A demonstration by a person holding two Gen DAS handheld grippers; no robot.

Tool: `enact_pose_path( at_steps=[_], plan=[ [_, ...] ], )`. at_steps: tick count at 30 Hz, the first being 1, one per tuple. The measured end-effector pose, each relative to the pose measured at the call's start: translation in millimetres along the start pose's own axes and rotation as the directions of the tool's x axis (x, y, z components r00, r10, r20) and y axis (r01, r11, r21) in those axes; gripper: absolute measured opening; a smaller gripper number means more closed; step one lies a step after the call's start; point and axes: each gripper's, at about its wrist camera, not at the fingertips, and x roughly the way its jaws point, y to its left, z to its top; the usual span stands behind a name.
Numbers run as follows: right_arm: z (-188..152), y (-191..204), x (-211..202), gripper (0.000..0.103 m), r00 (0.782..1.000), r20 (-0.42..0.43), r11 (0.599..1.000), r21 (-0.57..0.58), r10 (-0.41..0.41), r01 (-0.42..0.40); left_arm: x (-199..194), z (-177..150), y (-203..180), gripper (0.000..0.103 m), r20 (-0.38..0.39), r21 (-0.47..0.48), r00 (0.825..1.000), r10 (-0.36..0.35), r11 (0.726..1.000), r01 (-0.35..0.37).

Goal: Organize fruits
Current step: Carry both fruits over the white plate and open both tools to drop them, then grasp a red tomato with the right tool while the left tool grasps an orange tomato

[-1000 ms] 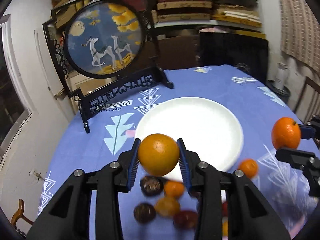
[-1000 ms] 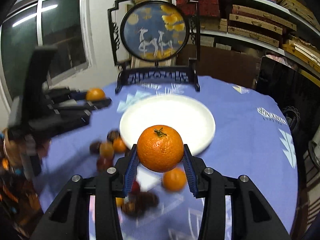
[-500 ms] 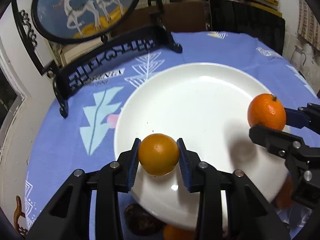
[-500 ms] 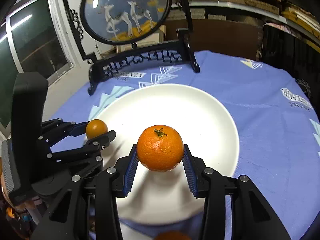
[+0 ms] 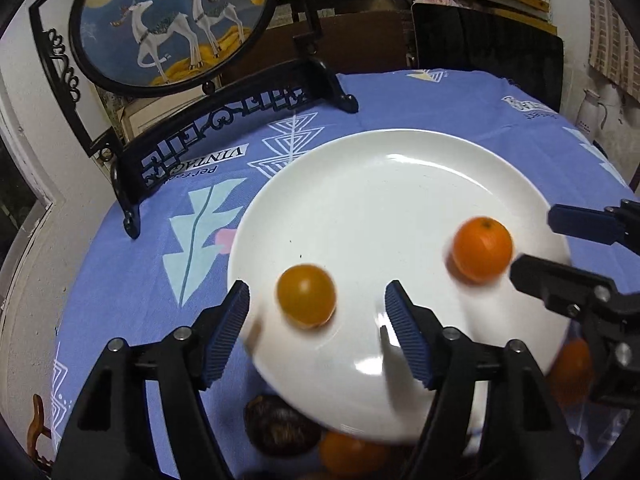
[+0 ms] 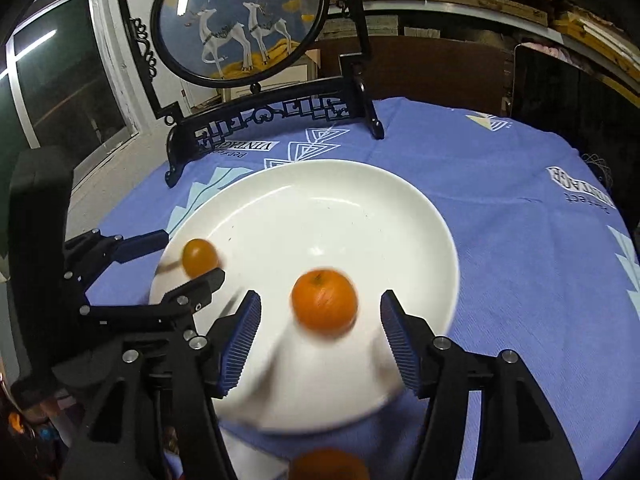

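Note:
A white plate (image 5: pixel 400 184) sits on the blue tablecloth; it also shows in the right wrist view (image 6: pixel 360 208). My left gripper (image 5: pixel 318 320) is open over the plate's near left edge, with a yellow-orange fruit (image 5: pixel 306 295) loose between its spread fingers. My right gripper (image 6: pixel 320 324) is open, with an orange tangerine (image 6: pixel 324 306) loose between its fingers on the plate. That tangerine shows in the left wrist view (image 5: pixel 482 249), and the yellow-orange fruit in the right wrist view (image 6: pixel 199 257). Both fruits look blurred.
A black framed round deer picture on a stand (image 5: pixel 176 24) stands at the table's far left. More fruit lies below the plate's near edge: a dark brown one (image 5: pixel 280 424) and oranges (image 5: pixel 348 454). Shelves and a dark chair are behind the table.
Both grippers have opened and let go of their fruits over the plate. Half a second ago each was shut on its fruit above the plate.

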Motion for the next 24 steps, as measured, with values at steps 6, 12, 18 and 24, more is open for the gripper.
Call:
enact_pose_path(
  at_steps=[6,12,18,24],
  plan=[
    [-48.4,17.8,-59.4,0.069,0.999,0.029,0.996,-0.078,0.040,-0.038,-38.4,-24.6,8.1,0.077,0.027,-0.021,1.000,-0.015,1.000,0.015],
    [-122.5,53.8,-106.6,0.075,0.997,0.003,0.964,-0.255,0.078,-0.075,-85.8,-67.1,17.2,0.081,0.073,-0.008,0.996,-0.053,0.999,0.054],
    [-162.2,65.5,-100.0,0.075,0.981,-0.128,0.965,-0.199,0.147,-0.171,-110.0,-102.2,25.8,0.086,0.069,-0.005,0.995,-0.070,0.997,0.071],
    [-162.1,76.8,-76.6,0.045,0.963,-0.200,0.960,-0.175,0.181,-0.217,-117.6,-134.0,26.8,0.086,0.022,0.000,0.993,-0.117,0.993,0.117]
  ],
)
